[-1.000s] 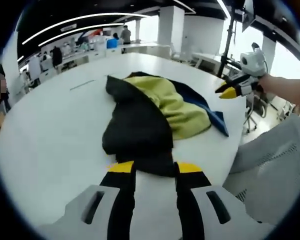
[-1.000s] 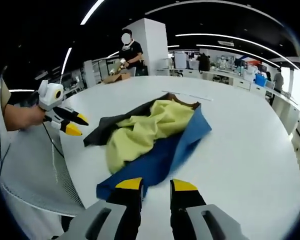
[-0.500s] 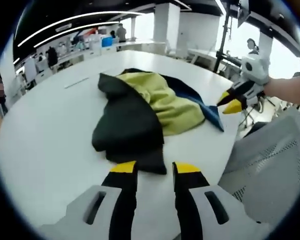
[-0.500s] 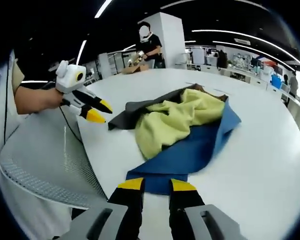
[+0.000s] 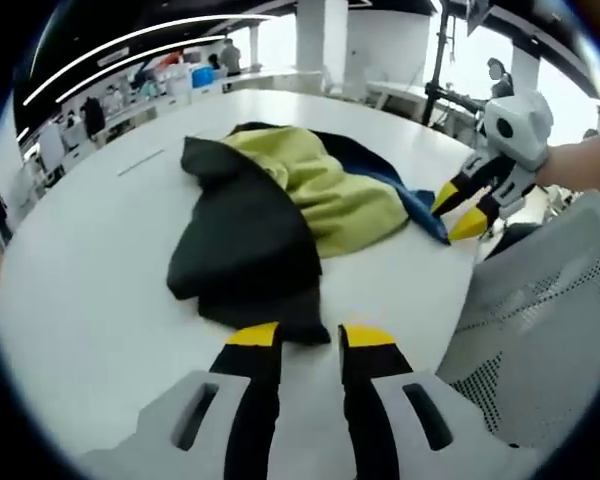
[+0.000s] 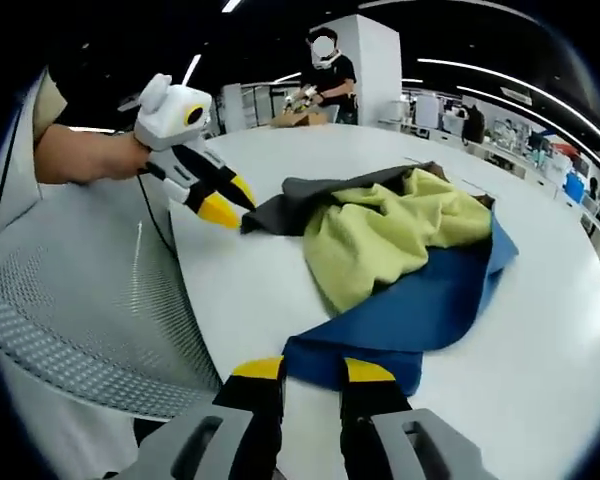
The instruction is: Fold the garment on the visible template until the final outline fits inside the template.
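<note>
Both grippers have closed in on the garment (image 5: 280,215) over the last second. It lies crumpled on the white table (image 5: 80,260), black, yellow and blue panels bunched together. Left gripper (image 5: 298,338) now has its tips at the near black hem, fingers slightly apart with nothing between them; the right gripper view puts those tips at the dark grey corner. Right gripper (image 6: 313,370) sits right at the blue edge, fingers parted, nothing pinched. Earlier both were well back from the cloth. We read this as lining up two corner grabs; no fold started yet. Template outline: we can't make it out.
</note>
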Available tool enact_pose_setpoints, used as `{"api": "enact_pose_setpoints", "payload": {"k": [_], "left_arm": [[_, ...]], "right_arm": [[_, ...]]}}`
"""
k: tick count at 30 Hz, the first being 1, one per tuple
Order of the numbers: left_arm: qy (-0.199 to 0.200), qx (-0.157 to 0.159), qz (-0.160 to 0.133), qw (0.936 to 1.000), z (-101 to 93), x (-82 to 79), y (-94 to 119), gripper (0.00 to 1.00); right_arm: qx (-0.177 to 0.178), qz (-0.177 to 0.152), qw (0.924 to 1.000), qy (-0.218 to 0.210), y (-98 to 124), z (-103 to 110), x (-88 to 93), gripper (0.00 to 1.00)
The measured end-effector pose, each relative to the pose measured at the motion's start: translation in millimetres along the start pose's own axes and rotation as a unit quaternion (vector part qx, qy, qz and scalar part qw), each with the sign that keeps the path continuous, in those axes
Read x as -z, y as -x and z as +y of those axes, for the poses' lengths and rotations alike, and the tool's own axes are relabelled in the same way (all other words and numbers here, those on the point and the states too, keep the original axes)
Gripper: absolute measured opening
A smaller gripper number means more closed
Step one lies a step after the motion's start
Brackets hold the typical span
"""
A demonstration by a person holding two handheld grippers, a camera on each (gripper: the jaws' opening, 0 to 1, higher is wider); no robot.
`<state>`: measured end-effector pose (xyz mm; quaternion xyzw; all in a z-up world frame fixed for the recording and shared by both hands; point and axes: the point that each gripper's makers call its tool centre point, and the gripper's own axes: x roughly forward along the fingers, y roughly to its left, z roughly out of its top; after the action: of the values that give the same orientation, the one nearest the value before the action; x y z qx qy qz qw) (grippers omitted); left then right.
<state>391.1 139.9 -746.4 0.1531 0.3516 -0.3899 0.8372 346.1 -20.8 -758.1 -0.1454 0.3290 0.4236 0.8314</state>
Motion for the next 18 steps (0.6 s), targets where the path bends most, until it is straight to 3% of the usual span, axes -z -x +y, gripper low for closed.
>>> {"api": "enact_pose_setpoints", "payload": {"k": [3, 7, 13, 18], "left_arm": [[-0.006, 0.000, 0.006, 1.0000, -1.1, 2.3, -2, 0.17], [-0.012, -0.001, 0.011, 0.9999, -1.0, 4.6, -4, 0.14], [-0.017, 0.000, 0.010, 0.9998, -1.0, 3.6, -5, 0.07], [-0.026, 0.001, 0.012, 0.9996, -0.6, 4.1, -6, 0.01]], "right_arm": [[0.008, 0.010, 0.9995, 0.030, 0, -2, 2.2, 0.15], [0.011, 0.009, 0.9995, 0.027, 0, -3, 3.0, 0.12], [0.026, 0.008, 0.9992, 0.029, 2, -10, 4.9, 0.01], [0.032, 0.008, 0.9988, 0.035, 2, -12, 5.1, 0.00]]}}
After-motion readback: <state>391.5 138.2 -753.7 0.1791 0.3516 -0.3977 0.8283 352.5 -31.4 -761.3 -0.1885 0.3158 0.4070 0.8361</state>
